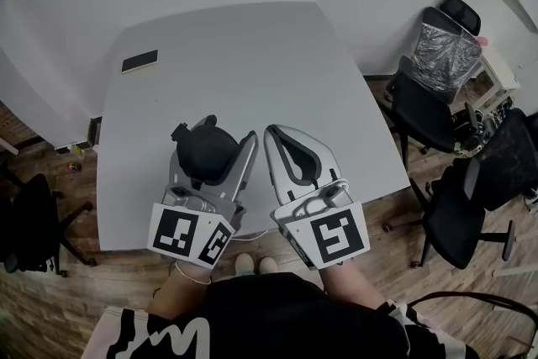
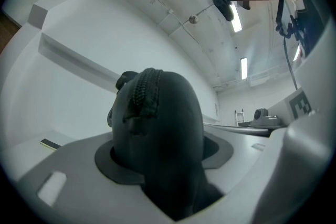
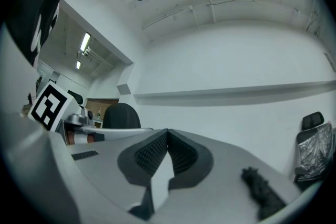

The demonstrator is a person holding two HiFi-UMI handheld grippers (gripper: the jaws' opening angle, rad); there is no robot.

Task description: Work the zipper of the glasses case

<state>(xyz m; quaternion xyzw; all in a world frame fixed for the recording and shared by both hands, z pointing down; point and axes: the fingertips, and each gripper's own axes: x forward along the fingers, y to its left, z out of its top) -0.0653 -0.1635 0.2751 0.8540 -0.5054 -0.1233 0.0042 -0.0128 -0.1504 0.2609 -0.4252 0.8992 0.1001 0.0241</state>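
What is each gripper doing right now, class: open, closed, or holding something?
Left gripper: closed on the black rounded zippered fabric glasses case.
Right gripper: closed, holding nothing.

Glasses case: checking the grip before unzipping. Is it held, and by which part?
Left gripper holds the glasses case across its body; right gripper is shut, empty.

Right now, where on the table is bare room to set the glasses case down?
The table is bare across its far half, from the dark flat object at far left to the right edge. The near edge is crowded: the left gripper holds the glasses case, the shut right gripper beside it.
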